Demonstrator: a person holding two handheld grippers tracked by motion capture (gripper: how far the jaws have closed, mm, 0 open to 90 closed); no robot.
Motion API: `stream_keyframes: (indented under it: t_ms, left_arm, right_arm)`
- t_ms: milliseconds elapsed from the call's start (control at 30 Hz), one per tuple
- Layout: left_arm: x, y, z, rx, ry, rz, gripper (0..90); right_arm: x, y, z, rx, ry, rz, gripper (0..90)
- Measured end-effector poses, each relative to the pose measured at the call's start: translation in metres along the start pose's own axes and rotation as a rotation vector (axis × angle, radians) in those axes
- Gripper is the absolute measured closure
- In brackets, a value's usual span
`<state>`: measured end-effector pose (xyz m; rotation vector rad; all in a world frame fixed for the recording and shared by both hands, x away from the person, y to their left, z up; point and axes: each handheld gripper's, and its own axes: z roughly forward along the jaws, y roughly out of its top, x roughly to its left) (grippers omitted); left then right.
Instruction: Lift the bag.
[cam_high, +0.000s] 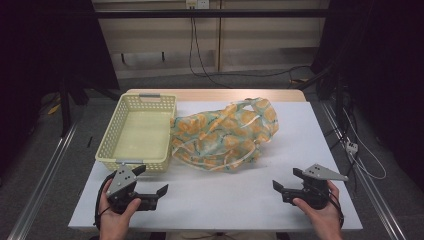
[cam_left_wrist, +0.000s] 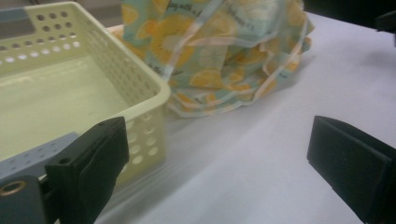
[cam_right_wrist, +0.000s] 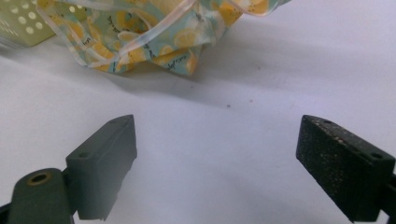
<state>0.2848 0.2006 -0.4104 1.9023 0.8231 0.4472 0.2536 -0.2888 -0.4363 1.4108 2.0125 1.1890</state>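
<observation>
Your left hand (cam_high: 116, 212) holds the left tool (cam_high: 150, 181) low at the near left, jaws wide apart, gripping nothing. Your right hand (cam_high: 322, 212) holds the right tool (cam_high: 287, 181) likewise: jaws spread, nothing between them.

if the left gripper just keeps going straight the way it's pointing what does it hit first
Probably the lemon-print cloth. The open left gripper looks over bare white table straight toward it. The yellow basket sits beside its left-hand jaw, so that jaw might clip the basket's corner; depth is unclear.

Bare white table (cam_high: 230, 195) ahead of both tongs, basket (cam_high: 137, 132) and seemingly touching crumpled bag (cam_high: 225, 132) beyond.
</observation>
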Motion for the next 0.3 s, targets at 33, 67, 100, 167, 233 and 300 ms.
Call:
stream_keyframes:
  t_ms: [33,67,100,167,233,300]
  left_arm:
    - [-0.0003,-0.002,0.0011,0.007,-0.004,-0.003,5.2]
    - [-0.0003,-0.0029,0.0024,0.019,-0.005,-0.002,5.2]
    - [-0.0003,-0.003,0.0031,0.025,-0.003,0.007,5.2]
    - [-0.0009,-0.0022,0.0044,0.017,-0.007,0.008,5.2]
    - [-0.0003,-0.0023,0.0041,0.016,-0.008,-0.001,5.3]
    - [0.0007,-0.0025,0.0036,0.015,0.001,-0.003,5.2]
  right_arm:
    - [-0.0003,-0.0024,0.0016,0.006,0.004,-0.001,12.6]
    - [-0.0003,-0.0027,0.0032,0.015,0.012,0.004,12.5]
    - [0.0001,-0.0012,0.0042,0.009,0.01,-0.001,12.5]
    - [0.0,0.0025,0.0052,-0.016,0.004,-0.006,12.5]
    - [0.0005,0.003,0.007,-0.018,-0.001,-0.012,12.4]
    - [0.001,0.0021,0.0078,-0.004,0.004,-0.015,12.2]
